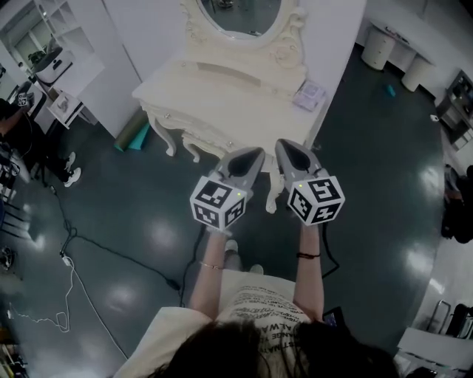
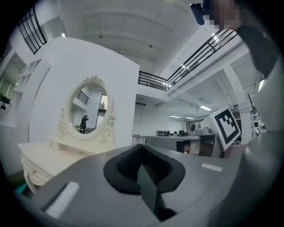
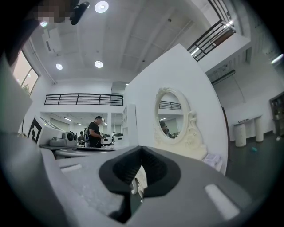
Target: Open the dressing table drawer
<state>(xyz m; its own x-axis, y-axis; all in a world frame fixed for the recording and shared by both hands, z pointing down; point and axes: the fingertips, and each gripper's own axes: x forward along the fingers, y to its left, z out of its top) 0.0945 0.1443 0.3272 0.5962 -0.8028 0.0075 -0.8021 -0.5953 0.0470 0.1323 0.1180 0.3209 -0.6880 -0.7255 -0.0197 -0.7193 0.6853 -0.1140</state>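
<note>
Drawer (image 1: 201, 130) sits shut in the carved front of the cream desk (image 1: 222, 92), under the oval mirror (image 1: 240, 15), with a small knob (image 1: 230, 145) on it. Both claws hang in the air in front of the desk, near it but touching nothing. The left claw (image 1: 255, 153) has its jaws pressed together with nothing between them. The right claw (image 1: 284, 146) is likewise closed and empty; only a sliver of the desk's leg shows through the slit between its jaws.

To do this step well, I judge that one claw should part its jaws first, then come in level with the knob and straight on. It should close around the knob's neck and not on the carving beside it. The pull ought to run squarely outward along the drawer's travel, since a sideways tug could jam it or rock the light desk on its thin legs.

Nothing can be said of what the drawer holds while it is closed. On the desk top a pale lilac packet (image 1: 309, 94) lies at the right end.
</note>
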